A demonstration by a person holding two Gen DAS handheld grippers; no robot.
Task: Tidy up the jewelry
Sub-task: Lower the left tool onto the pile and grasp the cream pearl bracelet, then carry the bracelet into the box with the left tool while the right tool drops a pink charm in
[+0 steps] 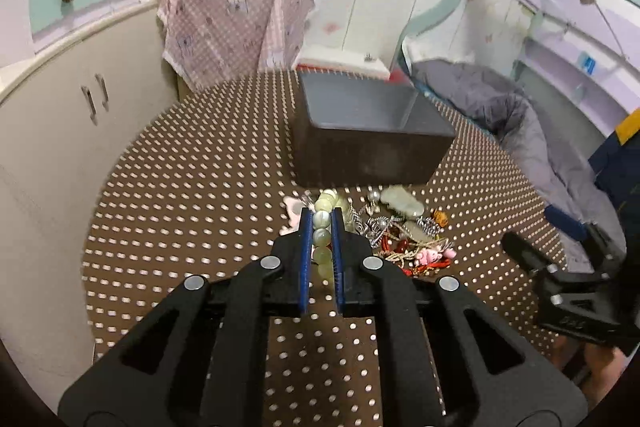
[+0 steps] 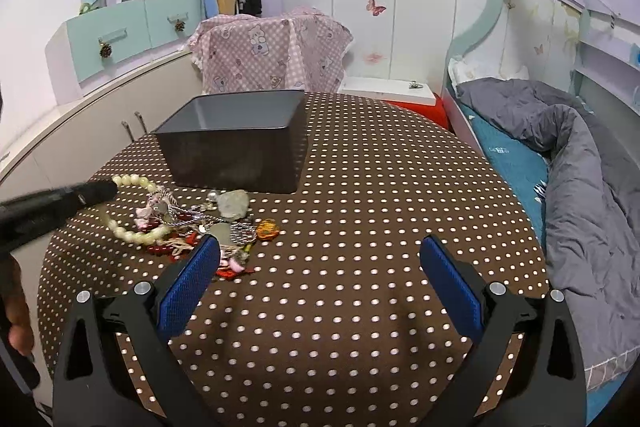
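Observation:
My left gripper is shut on a pale green bead bracelet, gripping its beads at the left end of the jewelry pile. In the right wrist view the bracelet lies on the table with the left gripper's black tip on its far side. The pile holds a jade pendant, red cords, silver chains, an orange piece and a pink charm. A dark grey open box stands just behind the pile; it also shows in the right wrist view. My right gripper is open and empty, right of the pile.
The round table has a brown cloth with white dots. A bed with a grey duvet runs along the right. White cabinets stand at the left, and a pink checked cover is behind the table.

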